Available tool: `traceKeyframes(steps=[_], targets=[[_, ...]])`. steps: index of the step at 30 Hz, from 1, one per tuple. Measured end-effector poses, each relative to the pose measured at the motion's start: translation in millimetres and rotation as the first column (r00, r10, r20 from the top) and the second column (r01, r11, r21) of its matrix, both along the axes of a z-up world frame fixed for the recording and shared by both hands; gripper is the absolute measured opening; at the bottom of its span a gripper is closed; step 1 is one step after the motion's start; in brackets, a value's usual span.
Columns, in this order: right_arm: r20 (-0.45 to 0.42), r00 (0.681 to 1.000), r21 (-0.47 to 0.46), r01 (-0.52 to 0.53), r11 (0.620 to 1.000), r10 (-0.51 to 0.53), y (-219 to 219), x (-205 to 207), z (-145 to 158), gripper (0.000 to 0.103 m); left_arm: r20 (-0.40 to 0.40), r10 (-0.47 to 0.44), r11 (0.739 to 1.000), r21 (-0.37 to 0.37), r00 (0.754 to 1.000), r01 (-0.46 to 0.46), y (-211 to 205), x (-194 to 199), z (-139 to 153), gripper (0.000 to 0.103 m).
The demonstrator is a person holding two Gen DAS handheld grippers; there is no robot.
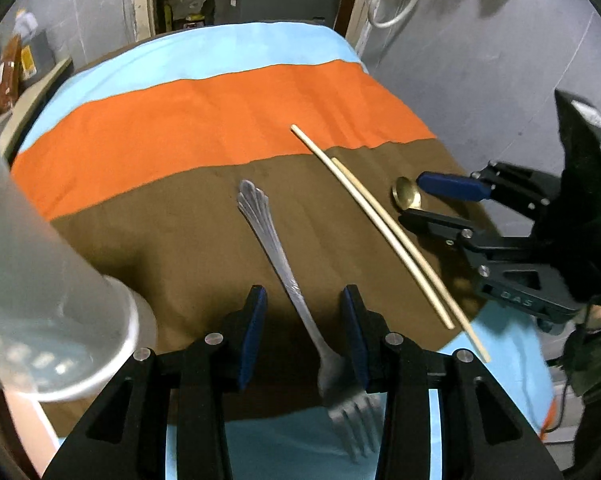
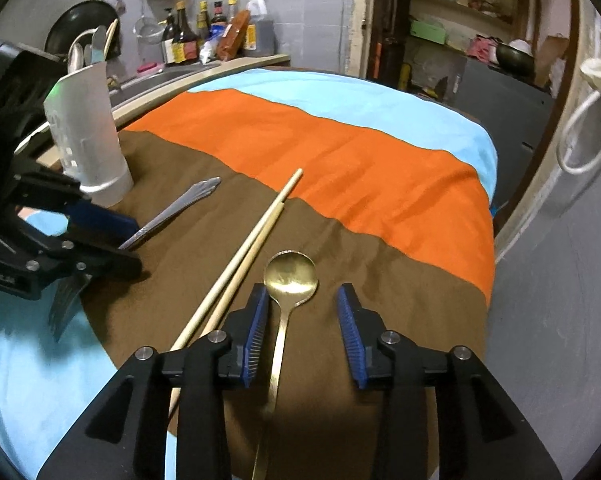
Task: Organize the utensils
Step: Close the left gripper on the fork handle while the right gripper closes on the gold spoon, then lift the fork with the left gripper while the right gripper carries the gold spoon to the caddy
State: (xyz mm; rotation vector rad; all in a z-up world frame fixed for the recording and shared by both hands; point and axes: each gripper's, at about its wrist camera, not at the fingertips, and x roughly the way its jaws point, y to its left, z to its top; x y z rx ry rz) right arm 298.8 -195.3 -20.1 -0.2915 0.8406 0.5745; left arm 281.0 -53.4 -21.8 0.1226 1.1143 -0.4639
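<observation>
Where left gripper [image 1: 304,334] straddles fork [image 1: 278,258], wide | right gripper [image 2: 302,330] wide over spoon [image 2: 290,274] | holder's utensils: right-view only

The cloth [image 2: 340,152] runs in bands of light blue, orange and brown. The fork [image 1: 276,248] is silver with a fanned, ribbed handle end, the spoon [image 2: 290,276] brassy gold, the chopsticks [image 1: 380,224] pale cream, the holder [image 2: 88,136] frosted white.

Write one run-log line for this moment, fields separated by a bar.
left gripper: open, straddling fork | right gripper: open, straddling gold spoon | chopsticks: on cloth | holder: upright
</observation>
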Motion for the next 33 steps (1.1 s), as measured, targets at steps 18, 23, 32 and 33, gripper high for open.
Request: traceKeyframes(steps=[18, 23, 32, 33], targets=[[0.02, 0.999, -0.003, 0.03, 1.0, -0.03, 11, 5, -2, 0.026, 0.092, -0.013, 1.0, 0.02, 0.996, 0.011, 0, 3, -10, 0.003], [0.119, 0.991, 0.062, 0.051, 0.997, -0.058, 4, -19, 16, 0.025, 0.168, -0.013, 1.0, -0.014, 0.986, 0.016, 7, -12, -2, 0.003], [0.365, 0.926, 0.122, 0.054, 0.991, -0.095, 10, -71, 46, 0.025, 0.356, 0.04, 0.991, -0.131, 0.934, 0.007, 25, -47, 25, 0.003], [0.39, 0.915, 0.13, 0.055, 0.99, -0.102, 11, -75, 50, 0.025, 0.379, 0.049, 0.988, -0.151, 0.924, 0.01, 28, -52, 30, 0.003]])
